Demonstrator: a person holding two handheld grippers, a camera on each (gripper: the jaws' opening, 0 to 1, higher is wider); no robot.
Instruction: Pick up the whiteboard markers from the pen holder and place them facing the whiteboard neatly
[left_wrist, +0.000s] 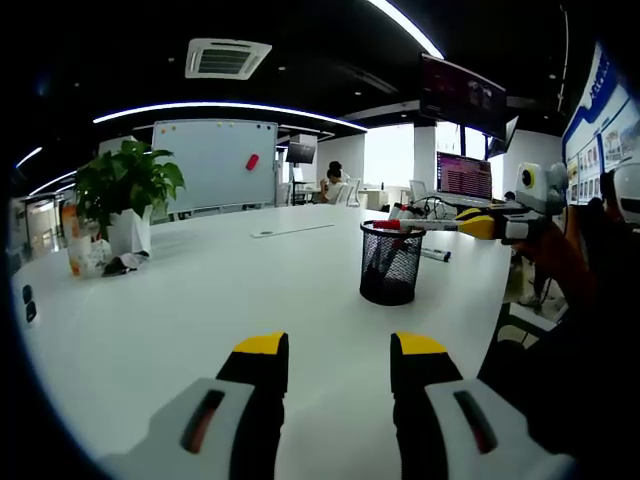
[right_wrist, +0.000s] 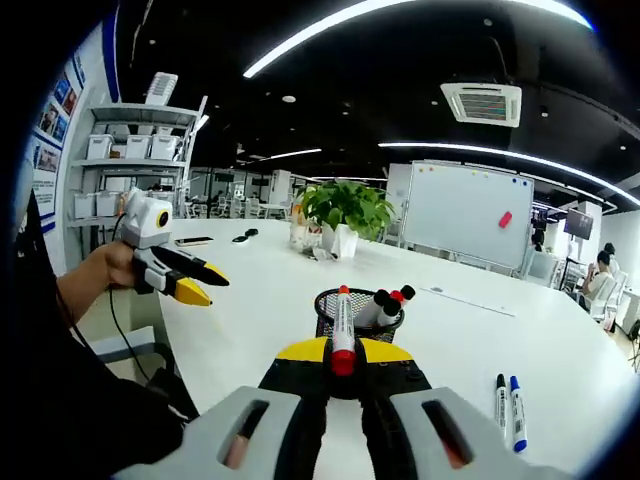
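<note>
Office lights run overhead above a broad white table (right_wrist: 250, 290), with a whiteboard (right_wrist: 470, 215) standing beyond its far edge and a potted plant (right_wrist: 345, 215) near that far side. Toward the middle of the tabletop stands a black mesh pen holder (left_wrist: 390, 262), and in the right gripper view two markers with red and black caps (right_wrist: 385, 305) lean inside it. The right gripper (right_wrist: 343, 352) hovers just over the holder, its yellow-tipped jaws pinching a red-capped whiteboard marker (right_wrist: 342, 325) that stands upright between them. Two more markers, one black and one blue (right_wrist: 508, 400), lie side by side on the table to the right of the holder. The left gripper (left_wrist: 340, 352) hangs above bare tabletop nearer the person, its jaws spread apart with nothing between them.
</note>
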